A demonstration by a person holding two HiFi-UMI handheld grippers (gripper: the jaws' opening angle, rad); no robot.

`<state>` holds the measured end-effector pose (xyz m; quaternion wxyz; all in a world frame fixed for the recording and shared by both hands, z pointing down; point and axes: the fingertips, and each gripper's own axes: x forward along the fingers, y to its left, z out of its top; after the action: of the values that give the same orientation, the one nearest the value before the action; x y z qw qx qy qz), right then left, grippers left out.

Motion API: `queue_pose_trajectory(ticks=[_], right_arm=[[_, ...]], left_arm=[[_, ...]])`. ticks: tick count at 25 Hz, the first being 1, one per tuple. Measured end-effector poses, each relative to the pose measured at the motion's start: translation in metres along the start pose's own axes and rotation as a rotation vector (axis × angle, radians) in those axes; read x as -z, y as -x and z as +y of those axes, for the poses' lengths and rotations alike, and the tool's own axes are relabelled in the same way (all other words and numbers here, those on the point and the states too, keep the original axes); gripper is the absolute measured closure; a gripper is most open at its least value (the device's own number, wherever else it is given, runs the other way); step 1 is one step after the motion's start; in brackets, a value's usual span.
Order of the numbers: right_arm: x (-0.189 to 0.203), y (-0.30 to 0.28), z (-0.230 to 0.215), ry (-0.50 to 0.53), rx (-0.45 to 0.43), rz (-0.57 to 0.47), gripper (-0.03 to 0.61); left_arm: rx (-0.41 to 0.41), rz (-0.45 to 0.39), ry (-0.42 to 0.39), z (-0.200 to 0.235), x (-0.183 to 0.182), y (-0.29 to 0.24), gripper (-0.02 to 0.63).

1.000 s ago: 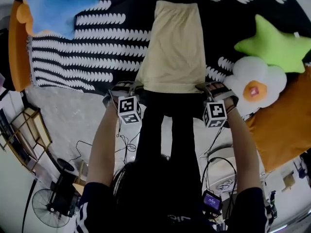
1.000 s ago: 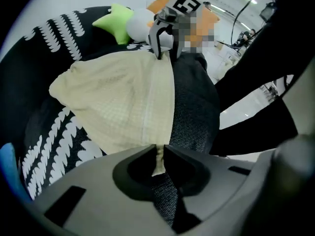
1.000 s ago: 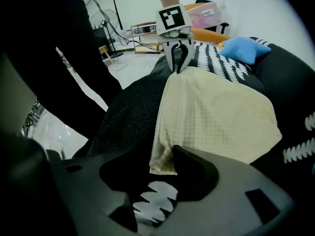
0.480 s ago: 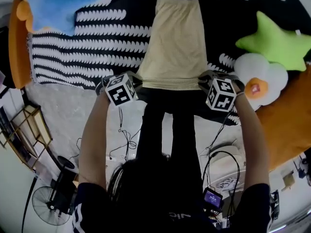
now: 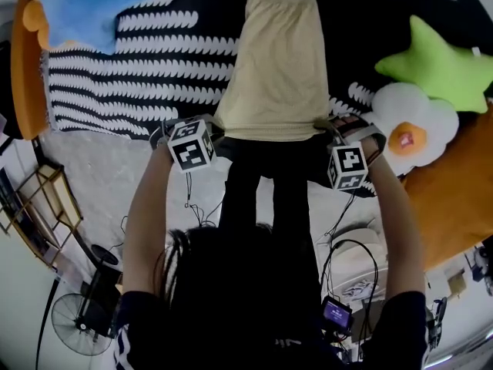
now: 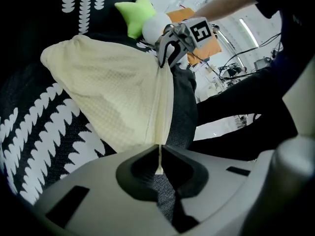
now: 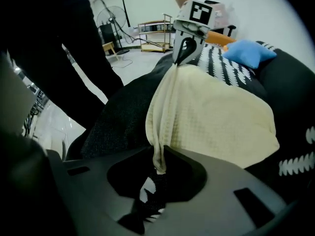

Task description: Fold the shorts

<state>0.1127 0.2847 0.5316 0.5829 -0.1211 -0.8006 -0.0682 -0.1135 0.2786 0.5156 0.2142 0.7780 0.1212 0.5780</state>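
Note:
Pale yellow shorts (image 5: 279, 68) lie lengthwise on a black-and-white patterned cover (image 5: 115, 75), waistband far from me. My left gripper (image 5: 218, 135) is shut on the near left corner of the hem; in the left gripper view a thin edge of fabric (image 6: 113, 87) runs down between the jaws of that gripper (image 6: 158, 166). My right gripper (image 5: 320, 129) pinches the near right corner. Its jaws have just been opening a little, but bunched fabric (image 7: 216, 117) still sits gripped between them (image 7: 158, 168). The hem hangs taut between the two grippers, a little off the cover.
A blue star cushion (image 5: 85, 6) lies at the far left, a green star cushion (image 5: 443, 64) and a white flower cushion (image 5: 408, 133) at the right. Orange cushions (image 5: 451, 199) flank the cover. The person's dark-trousered legs (image 5: 262, 199) stand at the near edge. Cables and a fan (image 5: 73, 330) are on the floor.
Both grippers have closed on the hem corners. The left one has risen slightly and rolled, its marker cube turned. The near hem is lifted and stretched.

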Motion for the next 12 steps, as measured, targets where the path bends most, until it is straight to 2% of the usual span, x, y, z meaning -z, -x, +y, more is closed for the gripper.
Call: queue_pose_trajectory(ticks=[3, 6, 8, 10, 12], right_arm=[[0.004, -0.005, -0.006, -0.029, -0.055, 0.004, 0.518], [0.000, 0.000, -0.008, -0.205, -0.154, -0.037, 0.523], [-0.004, 0.008, -0.011, -0.287, -0.201, -0.068, 0.525], [-0.008, 0.016, -0.008, -0.320, -0.231, -0.091, 0.525], [-0.013, 0.023, 0.000, -0.361, -0.285, -0.115, 0.526]], left_arm=[[0.008, 0.007, -0.005, 0.005, -0.002, 0.002, 0.595], [0.059, 0.001, 0.034, 0.004, -0.001, 0.011, 0.595], [0.096, 0.000, 0.048, 0.000, -0.001, 0.017, 0.595], [0.118, 0.019, 0.010, -0.007, 0.001, 0.018, 0.595], [0.141, 0.056, -0.069, -0.019, 0.003, 0.014, 0.595]])
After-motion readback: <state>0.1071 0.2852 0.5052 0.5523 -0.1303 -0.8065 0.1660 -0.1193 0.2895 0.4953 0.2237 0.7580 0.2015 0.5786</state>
